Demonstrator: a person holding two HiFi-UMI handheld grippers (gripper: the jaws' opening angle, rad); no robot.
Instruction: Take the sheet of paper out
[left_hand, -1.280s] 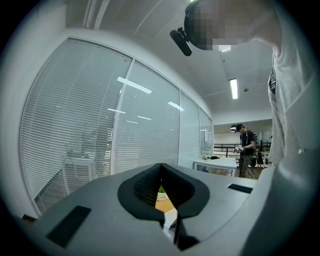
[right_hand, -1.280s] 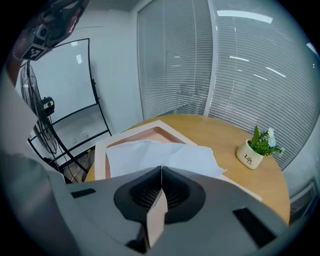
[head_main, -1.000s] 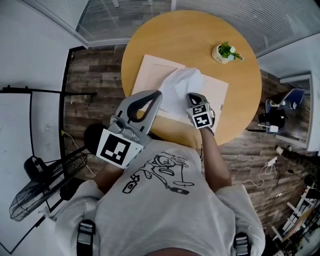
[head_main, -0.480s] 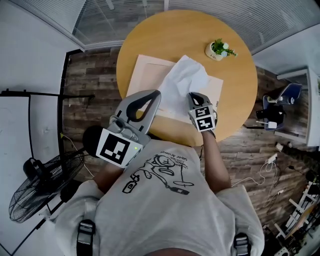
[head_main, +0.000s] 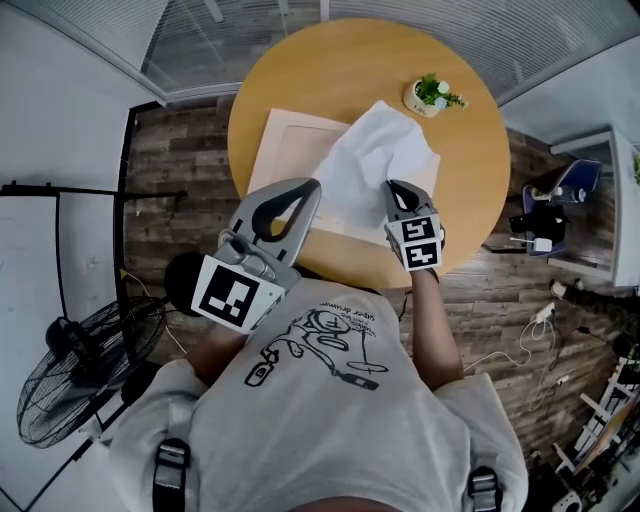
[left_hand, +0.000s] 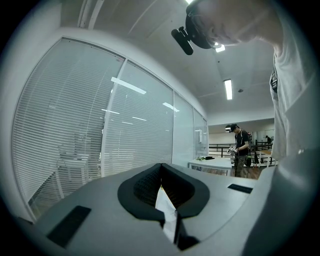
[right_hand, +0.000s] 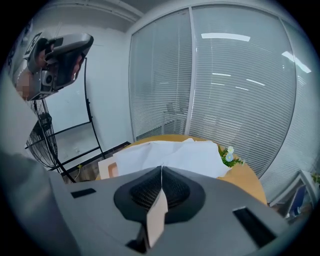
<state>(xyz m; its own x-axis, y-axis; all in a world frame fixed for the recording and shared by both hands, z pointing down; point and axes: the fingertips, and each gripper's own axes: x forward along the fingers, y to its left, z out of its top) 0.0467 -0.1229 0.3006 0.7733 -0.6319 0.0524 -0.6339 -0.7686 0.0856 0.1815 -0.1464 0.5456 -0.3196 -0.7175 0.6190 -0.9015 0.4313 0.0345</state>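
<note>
In the head view, our right gripper (head_main: 393, 185) was pinched shut on the near corner of the sheet of paper (head_main: 375, 155). The sheet stood up over the envelope (head_main: 285, 150) near the middle of the round table (head_main: 480, 190). We think the pulling-out step was under way; next the sheet must come fully clear. Only the left gripper view showed our left gripper (left_hand: 161, 170) closed, with a thin pale sliver in its slit. The right gripper view showed, up close, the sheet spread past the closed jaws, toward the little plant (right_hand: 229, 155).

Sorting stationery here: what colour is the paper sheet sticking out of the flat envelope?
White; the thin paper sheet shows best in the head view.
</note>
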